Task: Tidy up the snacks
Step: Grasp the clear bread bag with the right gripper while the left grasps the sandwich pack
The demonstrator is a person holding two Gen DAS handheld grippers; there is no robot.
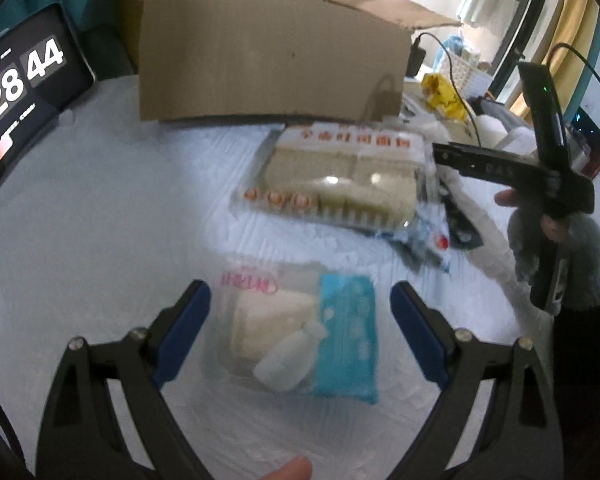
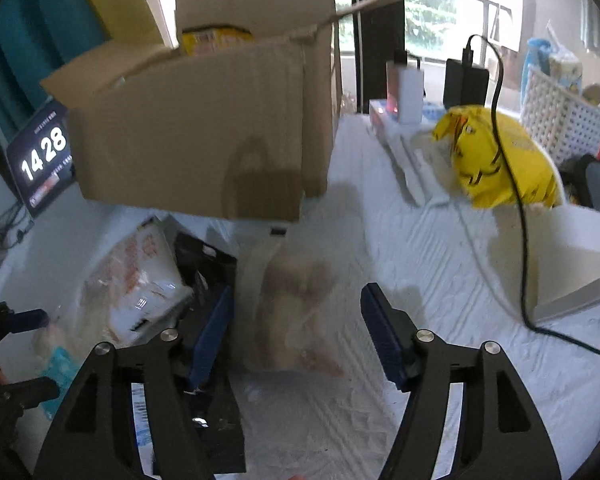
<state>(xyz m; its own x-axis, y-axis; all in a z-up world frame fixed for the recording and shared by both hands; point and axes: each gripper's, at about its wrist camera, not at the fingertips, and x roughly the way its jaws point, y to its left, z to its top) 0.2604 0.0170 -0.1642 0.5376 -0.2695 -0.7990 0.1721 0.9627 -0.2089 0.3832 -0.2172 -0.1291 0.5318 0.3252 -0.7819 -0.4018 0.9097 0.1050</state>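
My left gripper (image 1: 300,312) is open, its blue pads on either side of a clear snack pack with a teal panel (image 1: 304,332) lying on the white cloth. Behind it lies a larger clear pack of cakes with orange print (image 1: 336,176). An open cardboard box (image 1: 272,56) stands at the back with a yellow packet inside. My right gripper (image 2: 296,328) is open around a clear bag of pale brown snacks (image 2: 296,312). The right gripper also shows in the left wrist view (image 1: 440,152), at the right edge of the cake pack.
A tablet clock (image 1: 16,92) leans at the left. A yellow bag (image 2: 500,160), a white lattice basket (image 2: 560,120), a charger with black cable (image 2: 512,200) and a white box (image 2: 572,256) stand at the right. More wrapped packs (image 2: 140,280) lie left of the right gripper.
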